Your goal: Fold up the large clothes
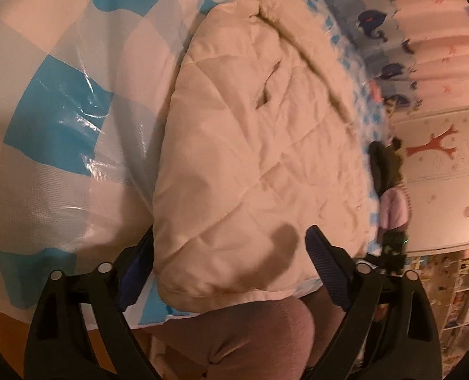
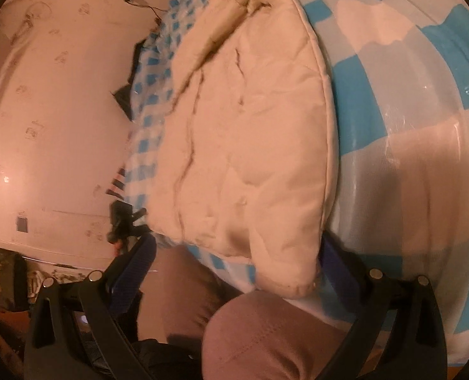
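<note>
A cream quilted garment (image 1: 250, 145) lies folded in a long thick bundle on a blue and white checked plastic sheet (image 1: 53, 107). In the left wrist view my left gripper (image 1: 231, 253) is open, its fingers standing either side of the bundle's near end. The left finger is partly hidden behind the fabric. In the right wrist view the same garment (image 2: 250, 145) lies on the sheet (image 2: 408, 158). My right gripper (image 2: 237, 253) is open around the bundle's near corner, with its right finger partly hidden under the fabric.
The person's leg in pinkish-brown trousers (image 1: 250, 338) is close below both grippers and also shows in the right wrist view (image 2: 266, 338). Dark and pink clothes (image 1: 389, 183) lie at the sheet's far edge. A pale decorated wall (image 2: 50, 110) and shelves (image 1: 456, 300) stand beyond.
</note>
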Tool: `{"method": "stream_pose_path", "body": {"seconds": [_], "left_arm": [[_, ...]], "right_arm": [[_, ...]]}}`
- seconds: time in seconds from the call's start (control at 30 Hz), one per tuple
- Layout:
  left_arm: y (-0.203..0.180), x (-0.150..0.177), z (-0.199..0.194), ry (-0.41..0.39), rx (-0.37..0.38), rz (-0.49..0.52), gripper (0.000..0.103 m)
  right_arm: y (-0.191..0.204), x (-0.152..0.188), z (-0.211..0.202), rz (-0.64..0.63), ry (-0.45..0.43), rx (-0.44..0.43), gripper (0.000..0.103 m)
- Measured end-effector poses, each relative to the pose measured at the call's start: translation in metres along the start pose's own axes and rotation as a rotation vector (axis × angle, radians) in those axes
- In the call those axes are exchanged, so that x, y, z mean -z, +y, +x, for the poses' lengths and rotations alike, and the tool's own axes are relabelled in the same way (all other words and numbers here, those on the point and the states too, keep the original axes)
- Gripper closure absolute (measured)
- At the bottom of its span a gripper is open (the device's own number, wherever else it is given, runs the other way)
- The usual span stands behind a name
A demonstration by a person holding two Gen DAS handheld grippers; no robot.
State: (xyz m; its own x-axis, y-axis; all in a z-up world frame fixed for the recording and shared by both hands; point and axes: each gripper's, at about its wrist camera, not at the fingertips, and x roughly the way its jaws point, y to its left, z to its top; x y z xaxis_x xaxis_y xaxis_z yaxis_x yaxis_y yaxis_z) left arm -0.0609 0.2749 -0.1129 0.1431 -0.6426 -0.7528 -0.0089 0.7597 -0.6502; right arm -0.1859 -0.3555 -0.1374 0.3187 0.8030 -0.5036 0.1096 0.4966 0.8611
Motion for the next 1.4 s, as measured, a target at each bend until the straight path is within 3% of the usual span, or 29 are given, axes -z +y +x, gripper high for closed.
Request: {"method": "stream_pose_path", "body": {"seconds": [0.1, 0.13, 0.23, 0.33, 0.5, 0.6, 0.7, 0.77, 0.8, 0.83, 0.93, 1.0, 1.03, 1.07, 1.23, 1.4], "left_arm": [[0.005, -0.004, 0.000, 0.014, -0.023, -0.013, 0.034], [0.008, -0.004, 0.000, 0.015, -0.019, -0.025, 0.042], [0.020, -0.005, -0.003, 0.018, -0.006, -0.061, 0.065], [0.027, -0.004, -0.006, 0.017, 0.011, -0.078, 0.081], [0.018, -0.007, -0.008, 0.033, -0.055, -0.086, 0.082], [0.003, -0.010, -0.015, 0.051, -0.129, -0.095, 0.073], [-0.012, -0.012, -0.024, 0.056, -0.169, -0.043, 0.051], [-0.017, -0.013, -0.027, 0.057, -0.184, -0.032, 0.047], [-0.017, -0.013, -0.028, 0.058, -0.182, -0.034, 0.046], [-0.015, -0.013, -0.027, 0.064, -0.183, -0.038, 0.046], [-0.002, -0.011, -0.021, 0.086, -0.183, -0.066, 0.045], [0.006, -0.009, -0.016, 0.087, -0.160, -0.081, 0.046], [0.008, -0.007, -0.015, 0.073, -0.143, -0.079, 0.056], [0.008, -0.006, -0.012, 0.068, -0.129, -0.074, 0.081], [-0.012, -0.003, -0.025, 0.012, -0.132, -0.004, 0.091], [-0.037, 0.002, -0.070, -0.100, -0.015, 0.020, 0.092]], "right_arm": [[-0.002, -0.002, 0.001, 0.019, 0.002, -0.015, 0.008], [-0.003, -0.002, 0.002, 0.019, 0.001, -0.010, 0.013], [-0.009, 0.000, 0.005, 0.028, 0.016, 0.049, 0.087], [-0.001, 0.004, 0.007, -0.025, 0.007, 0.067, 0.087], [0.035, 0.003, -0.002, -0.106, -0.055, 0.023, 0.089], [0.055, 0.001, -0.007, -0.150, -0.071, -0.004, 0.089], [0.057, -0.003, -0.003, -0.138, -0.042, -0.013, 0.084], [0.046, -0.005, 0.005, -0.096, -0.015, 0.010, 0.059], [0.039, -0.005, 0.009, -0.073, -0.011, 0.033, 0.039], [0.031, -0.004, 0.013, -0.053, -0.005, 0.045, 0.034], [0.014, 0.000, 0.025, -0.021, 0.008, 0.029, 0.034], [0.010, 0.003, 0.031, -0.028, 0.002, 0.016, 0.045], [0.009, 0.003, 0.032, -0.033, -0.003, 0.020, 0.074], [0.010, 0.003, 0.033, -0.040, -0.020, 0.025, 0.085], [0.038, 0.005, 0.025, -0.127, -0.079, 0.019, 0.091], [0.079, 0.009, -0.002, -0.201, -0.162, -0.052, 0.092]]}}
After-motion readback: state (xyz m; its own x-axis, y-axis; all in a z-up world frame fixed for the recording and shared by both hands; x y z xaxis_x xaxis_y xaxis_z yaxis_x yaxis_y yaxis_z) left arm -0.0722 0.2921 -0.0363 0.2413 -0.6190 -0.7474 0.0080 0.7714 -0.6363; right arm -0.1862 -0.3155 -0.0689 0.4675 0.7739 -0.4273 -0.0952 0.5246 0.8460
